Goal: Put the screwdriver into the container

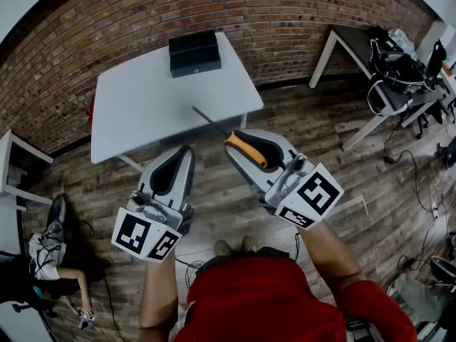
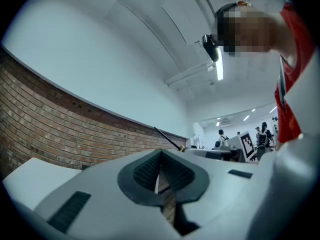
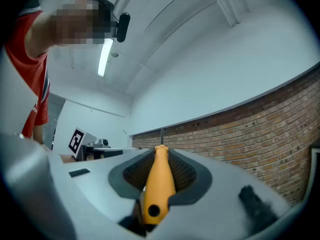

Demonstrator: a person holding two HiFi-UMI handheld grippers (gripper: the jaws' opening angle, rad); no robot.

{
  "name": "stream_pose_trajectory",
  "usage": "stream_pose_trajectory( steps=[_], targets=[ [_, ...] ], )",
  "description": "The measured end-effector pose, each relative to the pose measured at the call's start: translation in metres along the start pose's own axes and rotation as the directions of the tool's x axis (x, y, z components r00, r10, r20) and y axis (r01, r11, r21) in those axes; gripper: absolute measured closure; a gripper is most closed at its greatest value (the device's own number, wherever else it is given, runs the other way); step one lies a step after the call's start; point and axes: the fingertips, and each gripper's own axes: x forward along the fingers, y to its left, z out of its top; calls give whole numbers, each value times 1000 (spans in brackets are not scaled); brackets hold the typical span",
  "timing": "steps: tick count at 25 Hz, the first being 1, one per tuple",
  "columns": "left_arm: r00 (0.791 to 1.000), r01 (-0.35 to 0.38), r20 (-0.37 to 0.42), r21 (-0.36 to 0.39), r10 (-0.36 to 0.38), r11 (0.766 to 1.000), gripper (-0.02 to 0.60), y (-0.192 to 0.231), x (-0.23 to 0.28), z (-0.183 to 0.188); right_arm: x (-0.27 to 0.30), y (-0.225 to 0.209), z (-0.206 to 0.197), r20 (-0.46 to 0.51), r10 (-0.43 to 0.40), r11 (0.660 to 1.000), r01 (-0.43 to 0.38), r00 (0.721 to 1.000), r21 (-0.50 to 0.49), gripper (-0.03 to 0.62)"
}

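Note:
My right gripper (image 1: 239,137) is shut on the orange handle of the screwdriver (image 1: 246,149). Its thin dark shaft (image 1: 209,120) points up and left over the near edge of the white table (image 1: 142,112). In the right gripper view the handle (image 3: 159,184) lies between the dark pads, with the shaft tip (image 3: 161,134) sticking out ahead. The black container (image 1: 194,52) sits at the table's far edge, well beyond both grippers. My left gripper (image 1: 187,151) hangs beside the right one, shut with nothing in it; its pads (image 2: 147,170) meet at the tip.
A brick wall (image 1: 107,20) runs behind the table. A second table (image 1: 342,38) with chairs and bags stands at the right. A white bench (image 1: 11,169) and shoes (image 1: 44,246) are at the left, and cables (image 1: 420,184) lie on the wooden floor.

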Motion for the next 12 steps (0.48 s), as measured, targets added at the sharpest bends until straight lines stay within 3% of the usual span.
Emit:
stream_pose_trajectory(
  steps=[12],
  targets=[
    [1000, 0, -22, 17, 0, 1000, 568, -4, 20, -3, -8, -18, 4, 22, 11, 999, -12, 1000, 41, 497]
  ],
)
